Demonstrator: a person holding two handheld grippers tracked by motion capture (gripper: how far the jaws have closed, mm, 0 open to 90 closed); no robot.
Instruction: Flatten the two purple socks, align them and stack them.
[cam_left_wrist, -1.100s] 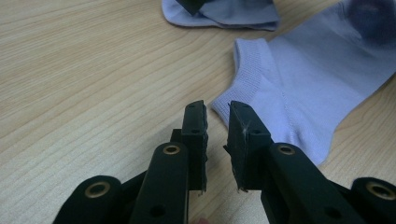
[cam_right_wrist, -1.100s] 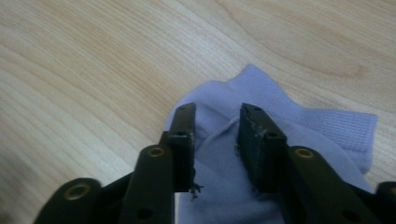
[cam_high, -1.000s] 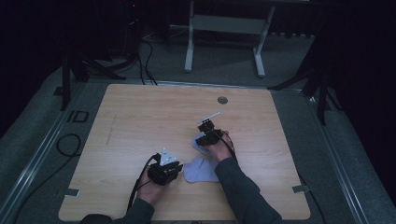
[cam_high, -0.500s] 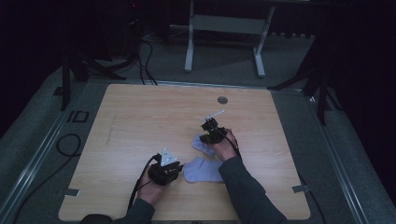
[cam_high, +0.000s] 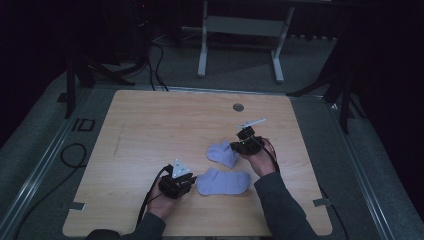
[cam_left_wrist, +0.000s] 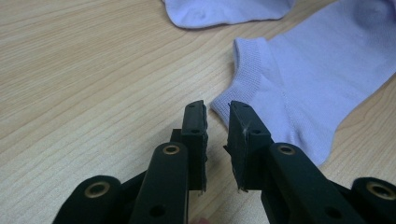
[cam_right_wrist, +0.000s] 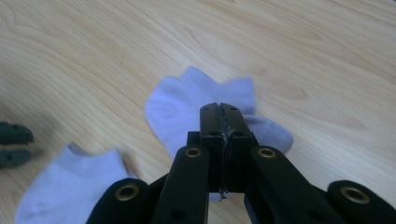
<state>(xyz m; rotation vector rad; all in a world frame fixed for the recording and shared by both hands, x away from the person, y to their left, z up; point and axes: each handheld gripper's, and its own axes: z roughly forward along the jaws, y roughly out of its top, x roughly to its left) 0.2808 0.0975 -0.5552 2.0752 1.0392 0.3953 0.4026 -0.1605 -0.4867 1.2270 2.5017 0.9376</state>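
Two lavender ankle socks lie on the wooden table (cam_high: 150, 130). My right gripper (cam_right_wrist: 219, 106) is shut on the far sock (cam_right_wrist: 187, 102), its jaws pressed together over the middle of the fabric, which bunches up toward them. In the high view the right gripper (cam_high: 235, 147) sits at the right edge of the far sock (cam_high: 220, 152). The near sock (cam_high: 222, 182) lies flat. My left gripper (cam_left_wrist: 217, 105) rests low beside the near sock's (cam_left_wrist: 303, 84) cuff corner, narrowly open with nothing between its jaws. In the high view the left gripper (cam_high: 189, 186) is just left of that sock.
A round grommet (cam_high: 238, 107) sits near the table's far edge. A metal stand (cam_high: 240, 30) and cables are on the dark floor beyond. Bare wood stretches across the left and far parts of the table.
My right hand has moved to the right and risen a little, and the far sock has shifted and spread with it. The left hand and the near sock stayed put.
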